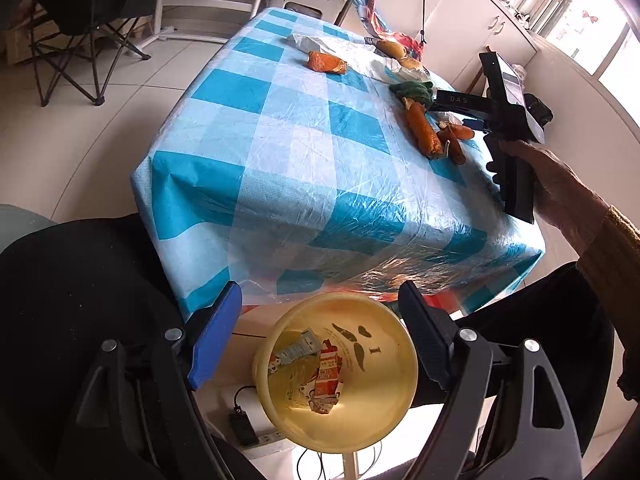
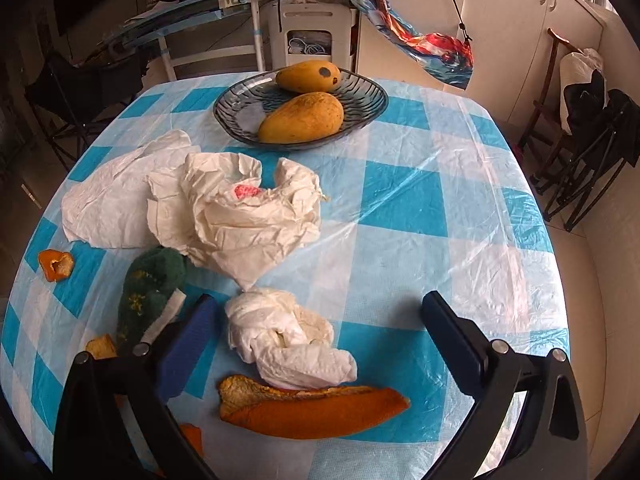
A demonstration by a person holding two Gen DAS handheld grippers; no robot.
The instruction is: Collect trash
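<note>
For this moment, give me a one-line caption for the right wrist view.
Open right gripper poised over crumpled tissue and orange peel on checkered table.

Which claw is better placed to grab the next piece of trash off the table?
Right. Its open claw hovers over the crumpled tissue and orange peel; the left claw hangs open over the yellow bin.

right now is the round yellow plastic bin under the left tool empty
No, the round yellow plastic bin already holds crumpled paper cartons at its bottom, seen between the open fingers of the left tool.
</note>
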